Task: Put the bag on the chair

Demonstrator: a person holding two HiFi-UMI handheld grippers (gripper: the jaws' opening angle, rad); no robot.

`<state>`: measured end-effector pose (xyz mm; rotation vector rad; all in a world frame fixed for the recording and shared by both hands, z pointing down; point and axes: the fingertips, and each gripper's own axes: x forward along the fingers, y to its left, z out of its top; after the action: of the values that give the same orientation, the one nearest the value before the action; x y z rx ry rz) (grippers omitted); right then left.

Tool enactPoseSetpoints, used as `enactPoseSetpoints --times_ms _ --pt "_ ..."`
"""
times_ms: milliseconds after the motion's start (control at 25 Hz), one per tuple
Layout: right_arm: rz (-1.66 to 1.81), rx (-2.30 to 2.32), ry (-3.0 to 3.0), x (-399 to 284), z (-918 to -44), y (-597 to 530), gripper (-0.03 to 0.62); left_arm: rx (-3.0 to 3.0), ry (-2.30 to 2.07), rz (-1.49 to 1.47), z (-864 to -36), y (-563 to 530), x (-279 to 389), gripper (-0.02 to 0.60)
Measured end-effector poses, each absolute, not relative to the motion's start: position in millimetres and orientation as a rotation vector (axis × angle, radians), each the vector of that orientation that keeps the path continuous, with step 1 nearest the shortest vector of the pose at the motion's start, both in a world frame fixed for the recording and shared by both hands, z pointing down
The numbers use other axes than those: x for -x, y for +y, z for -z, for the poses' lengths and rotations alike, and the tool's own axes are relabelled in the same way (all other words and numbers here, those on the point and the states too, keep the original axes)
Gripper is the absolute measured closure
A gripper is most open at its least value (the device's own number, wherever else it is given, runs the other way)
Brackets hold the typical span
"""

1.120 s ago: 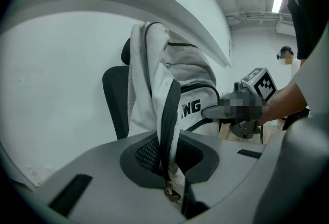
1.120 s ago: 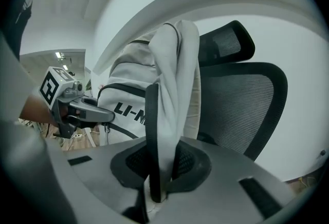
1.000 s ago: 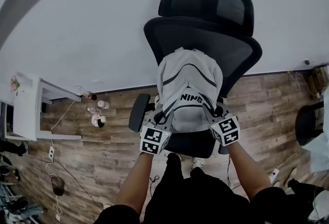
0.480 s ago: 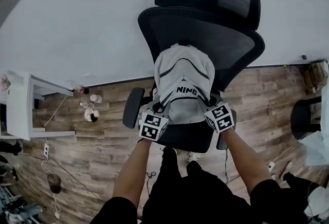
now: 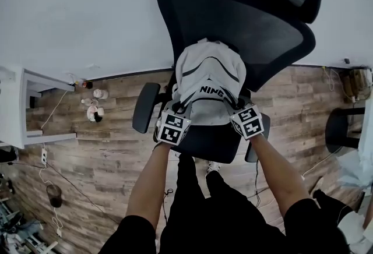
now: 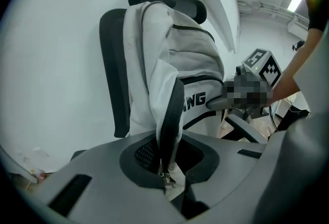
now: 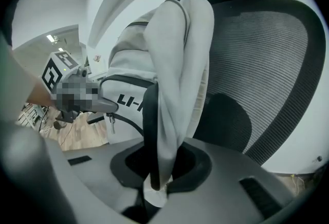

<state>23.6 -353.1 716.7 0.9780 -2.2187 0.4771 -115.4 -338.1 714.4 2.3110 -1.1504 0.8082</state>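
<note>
A light grey backpack (image 5: 207, 87) with black trim stands upright on the seat of a black mesh office chair (image 5: 245, 31), leaning against its backrest. My left gripper (image 5: 178, 119) is shut on the bag's left black strap (image 6: 169, 125). My right gripper (image 5: 240, 112) is shut on the bag's right strap and grey fabric (image 7: 162, 135). In the left gripper view the backpack (image 6: 180, 63) fills the middle, with the right gripper's marker cube (image 6: 263, 66) beyond it. The right gripper view shows the backpack (image 7: 154, 53) against the mesh backrest (image 7: 257, 74).
A white wall runs behind the chair. The chair's armrests (image 5: 144, 108) stick out on both sides. A white desk (image 5: 23, 107) stands at the left over a wood floor with cables and small cups (image 5: 93, 113). Another dark chair (image 5: 341, 127) is at the right.
The view has closed in on the chair. The bag has moved back against the backrest, and both grippers have followed it while still holding the straps.
</note>
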Motion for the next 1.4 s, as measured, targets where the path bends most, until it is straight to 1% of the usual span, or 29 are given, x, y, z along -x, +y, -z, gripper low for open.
enactPoseSetpoints --times_ms 280,520,640,720,760,800,840,880,1040,1160,1400 --pt "-0.47 -0.919 -2.141 -27.3 -750.3 -343.6 0.528 -2.28 -1.112 -0.863 -750.9 -325.5 112.2 0.532" --pt "-0.492 -0.936 -2.125 -34.1 -764.6 -328.6 0.524 -2.3 -1.113 -0.863 -762.6 -313.6 108.6 0.525" --pt "-0.498 -0.97 -2.112 -35.5 -770.6 -319.7 0.499 -2.311 -1.097 -0.861 -766.6 -302.5 110.2 0.515" --pt "-0.514 -1.0 -2.11 -36.9 -771.2 -320.5 0.467 -2.303 -1.088 -0.845 -766.3 -301.3 111.0 0.504" --pt "-0.526 -1.015 -2.109 -38.0 -770.5 -321.7 0.443 -2.3 -1.081 -0.836 -766.1 -301.5 110.5 0.495" --pt "-0.539 -1.03 -2.109 -39.2 -769.8 -322.9 0.42 -2.297 -1.073 -0.829 -766.1 -301.5 109.5 0.462" --pt "-0.553 -1.046 -2.108 -40.4 -769.0 -324.1 0.394 -2.297 -1.064 -0.826 -766.0 -301.1 108.4 0.404" --pt "-0.565 -1.063 -2.109 -41.5 -768.0 -325.1 0.371 -2.298 -1.056 -0.829 -765.5 -300.0 107.5 0.364" --pt "-0.58 -1.115 -2.128 -45.0 -760.1 -328.5 0.319 -2.285 -1.079 -0.829 -759.2 -296.2 113.1 0.296" --pt "-0.596 -1.134 -2.153 -48.3 -750.1 -327.2 0.287 -2.268 -1.147 -0.781 -745.9 -298.3 123.0 0.275" --pt "-0.617 -1.206 -2.214 -54.8 -721.9 -309.2 0.26 -2.245 -1.266 -0.678 -703.6 -290.8 134.7 0.273"
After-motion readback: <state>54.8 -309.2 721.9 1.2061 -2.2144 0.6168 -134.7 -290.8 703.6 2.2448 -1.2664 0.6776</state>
